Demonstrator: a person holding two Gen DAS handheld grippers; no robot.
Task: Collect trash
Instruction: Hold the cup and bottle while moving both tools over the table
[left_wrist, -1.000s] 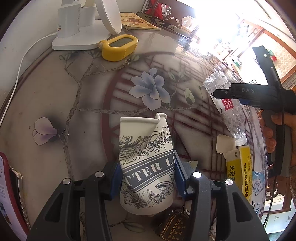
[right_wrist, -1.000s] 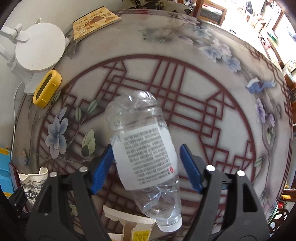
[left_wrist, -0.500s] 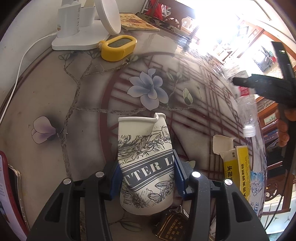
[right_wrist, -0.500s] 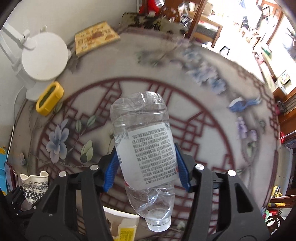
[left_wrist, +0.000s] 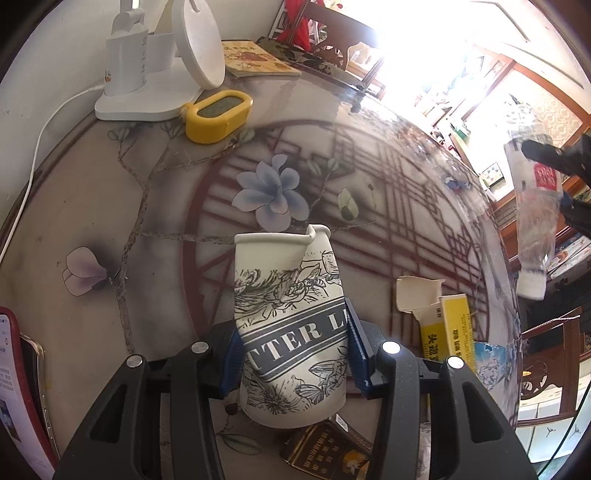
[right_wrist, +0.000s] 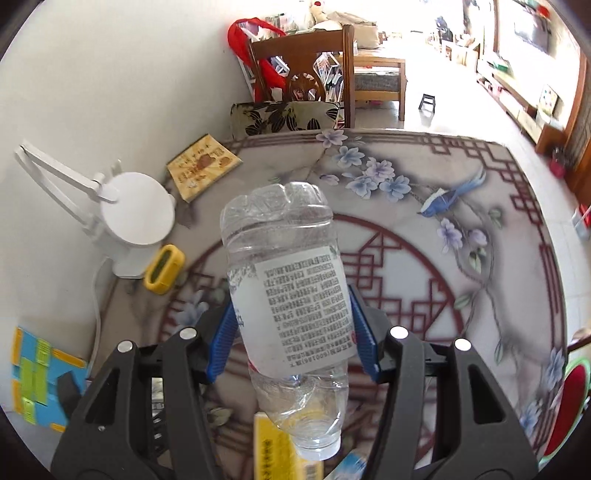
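The left claw (left_wrist: 291, 354) squeezes a white paper cup with dark flower drawings (left_wrist: 290, 325) by its sides. It holds the cup up over the flower-painted worktop (left_wrist: 155, 206), likely to carry it off as trash. The cup's rim is torn and bent. The right claw (right_wrist: 293, 332) grips a clear, crushed plastic bottle with a white label (right_wrist: 291, 295), cap end toward the camera, high over the worktop. A yellow torn cardboard box (left_wrist: 448, 328) lies on the worktop, probably trash to grab next.
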